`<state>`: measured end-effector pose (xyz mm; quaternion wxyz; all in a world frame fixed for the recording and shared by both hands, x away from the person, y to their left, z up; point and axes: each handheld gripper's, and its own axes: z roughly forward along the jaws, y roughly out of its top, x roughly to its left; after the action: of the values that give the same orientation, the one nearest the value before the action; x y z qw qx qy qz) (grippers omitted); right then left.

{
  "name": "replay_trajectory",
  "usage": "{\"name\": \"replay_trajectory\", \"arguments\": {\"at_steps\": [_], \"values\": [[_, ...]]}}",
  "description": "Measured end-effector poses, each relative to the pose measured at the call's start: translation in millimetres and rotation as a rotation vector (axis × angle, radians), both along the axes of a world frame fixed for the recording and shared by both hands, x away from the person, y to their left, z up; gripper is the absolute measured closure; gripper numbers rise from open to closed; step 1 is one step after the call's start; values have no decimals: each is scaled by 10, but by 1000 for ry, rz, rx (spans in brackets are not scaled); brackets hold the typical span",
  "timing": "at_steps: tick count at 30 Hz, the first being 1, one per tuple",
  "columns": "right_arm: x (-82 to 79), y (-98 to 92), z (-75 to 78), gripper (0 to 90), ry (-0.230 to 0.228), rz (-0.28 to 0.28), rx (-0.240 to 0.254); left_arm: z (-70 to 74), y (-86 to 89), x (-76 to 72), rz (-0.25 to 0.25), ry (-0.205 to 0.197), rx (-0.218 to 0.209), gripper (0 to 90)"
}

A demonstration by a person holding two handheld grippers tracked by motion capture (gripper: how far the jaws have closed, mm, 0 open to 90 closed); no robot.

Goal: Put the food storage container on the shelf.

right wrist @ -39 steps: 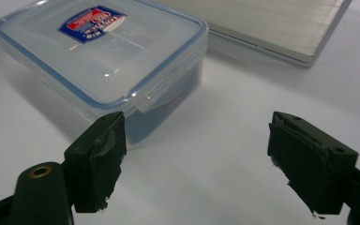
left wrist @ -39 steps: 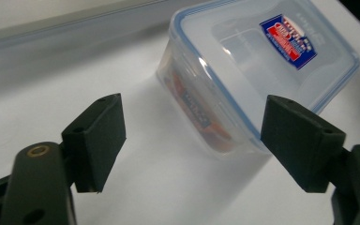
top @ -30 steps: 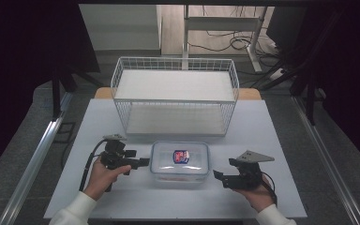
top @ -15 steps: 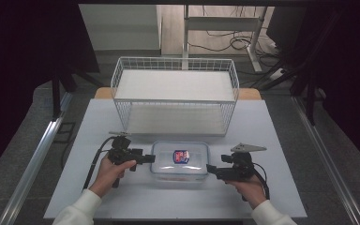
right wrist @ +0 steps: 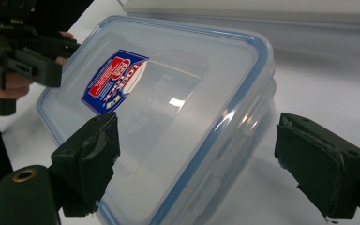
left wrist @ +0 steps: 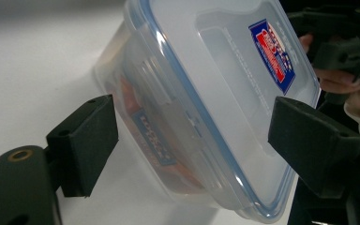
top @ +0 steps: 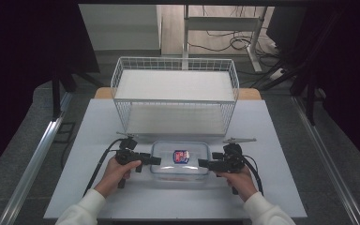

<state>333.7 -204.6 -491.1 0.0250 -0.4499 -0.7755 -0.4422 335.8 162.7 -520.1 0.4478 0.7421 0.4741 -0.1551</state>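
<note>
Both hands have closed in on the lidded box (top: 180,158), which lies on the bench (top: 98,126) with its long axis running between them. The left hand-held gripper (top: 155,160) and right hand-held gripper (top: 202,163) gape released, each straddling one short end, equally near.

A white rectangular tabletop (top: 98,117) stands on a grey floor (top: 23,154), with dark black curtains (top: 23,42) at far left and right, a silver metal rail (top: 33,164) at near left, and black cables (top: 225,44) lying at far centre.
</note>
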Motion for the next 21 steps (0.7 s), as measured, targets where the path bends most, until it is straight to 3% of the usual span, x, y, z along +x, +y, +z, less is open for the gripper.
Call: {"name": "replay_trajectory", "arguments": {"at_steps": [6, 9, 17, 21], "values": [[91, 5, -68, 144, 82, -3, 39, -9, -12, 4, -11, 10, -23, 198], [127, 8, -104, 203, 129, 11, 77, 6, -25, -10, -18, 7, -28, 247], [142, -6, -119, 235, 164, 5, 92, 28, -7, -19, -7, 4, -24, 300], [146, -61, -101, 319, 185, 1, 113, 45, -8, -39, 2, 0, -21, 312]]}}
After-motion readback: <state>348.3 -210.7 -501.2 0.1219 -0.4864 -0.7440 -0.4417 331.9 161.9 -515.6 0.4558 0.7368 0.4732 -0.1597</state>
